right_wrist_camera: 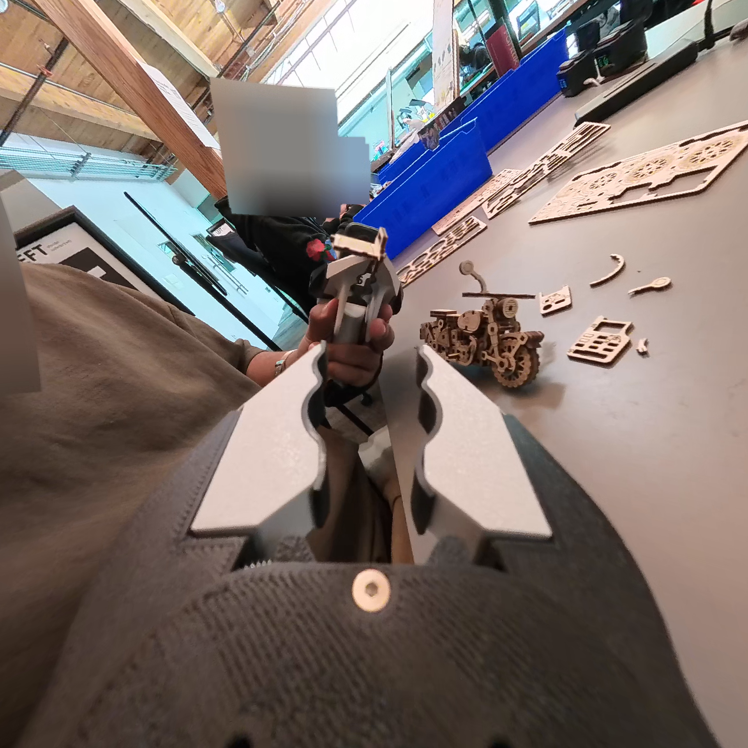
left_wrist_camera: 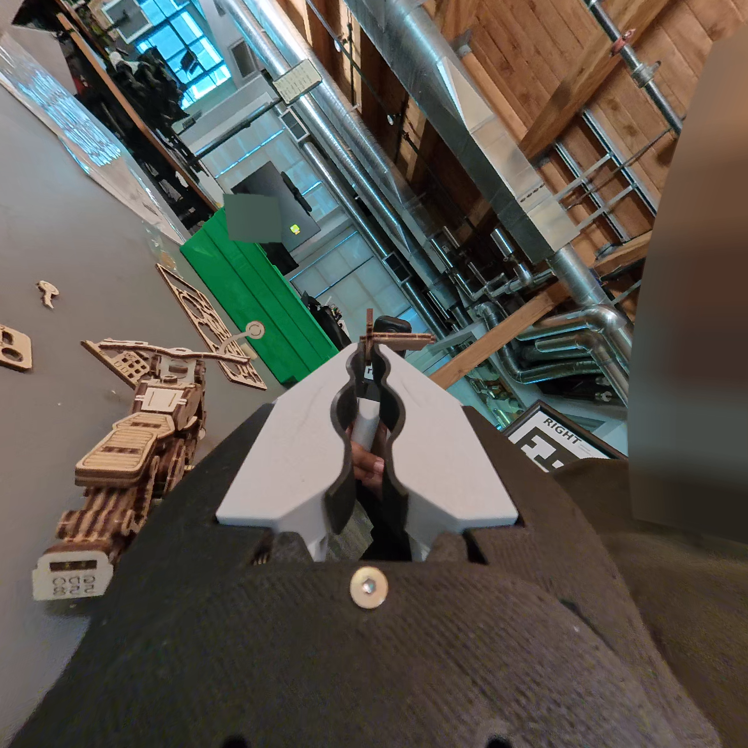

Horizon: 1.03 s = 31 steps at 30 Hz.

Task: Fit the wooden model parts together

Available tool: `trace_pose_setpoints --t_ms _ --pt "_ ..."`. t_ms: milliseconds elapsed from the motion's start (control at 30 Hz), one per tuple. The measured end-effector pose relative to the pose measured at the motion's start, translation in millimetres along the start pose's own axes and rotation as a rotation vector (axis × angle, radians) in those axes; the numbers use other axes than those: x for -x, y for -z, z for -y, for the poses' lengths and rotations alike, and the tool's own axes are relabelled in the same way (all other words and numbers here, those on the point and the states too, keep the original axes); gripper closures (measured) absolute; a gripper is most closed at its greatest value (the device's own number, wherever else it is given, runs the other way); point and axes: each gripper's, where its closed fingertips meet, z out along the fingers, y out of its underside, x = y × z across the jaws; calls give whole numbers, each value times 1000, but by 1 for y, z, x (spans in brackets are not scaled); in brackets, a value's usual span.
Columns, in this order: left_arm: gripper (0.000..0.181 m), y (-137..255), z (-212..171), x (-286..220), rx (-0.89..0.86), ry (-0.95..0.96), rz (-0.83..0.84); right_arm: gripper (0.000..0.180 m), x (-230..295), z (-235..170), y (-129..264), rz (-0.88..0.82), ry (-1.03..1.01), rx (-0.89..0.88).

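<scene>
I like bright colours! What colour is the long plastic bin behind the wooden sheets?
The long plastic bin is bright blue, seen best in the right wrist view.

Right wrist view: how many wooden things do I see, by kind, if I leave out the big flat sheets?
Assembled motorcycle: 1
Panels with cut-outs: 2
Curved strip: 1
Round-headed stick: 1
Tiny scrap: 1
Small part in the left tongs: 1
Total: 7

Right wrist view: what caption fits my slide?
Open right gripper faces left gripper pinching a small wooden part; wooden motorcycle stands nearby.
</scene>
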Motion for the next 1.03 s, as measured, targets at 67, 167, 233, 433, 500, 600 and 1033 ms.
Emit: trace_pose_setpoints --t_ms 67,167,233,433,500,600,1033 --pt "181 0 0 -1 9 -28 6 138 -2 0 1 -13 6 2" --pt "181 2 5 -3 17 -113 25 141 -9 -3 2 -74 45 20" --pt "181 7 18 -5 13 -210 41 145 -19 -3 5 -156 104 36" --pt "181 46 84 20 -34 -540 268 165 -61 3 28 -515 385 121" --pt "181 56 95 28 -31 -597 322 173 -77 8 43 -666 500 161" --pt "181 61 100 38 -41 -564 341 177 -95 8 54 -779 576 215" --pt "181 62 107 59 -114 -265 286 180 -114 -17 40 -710 458 344"
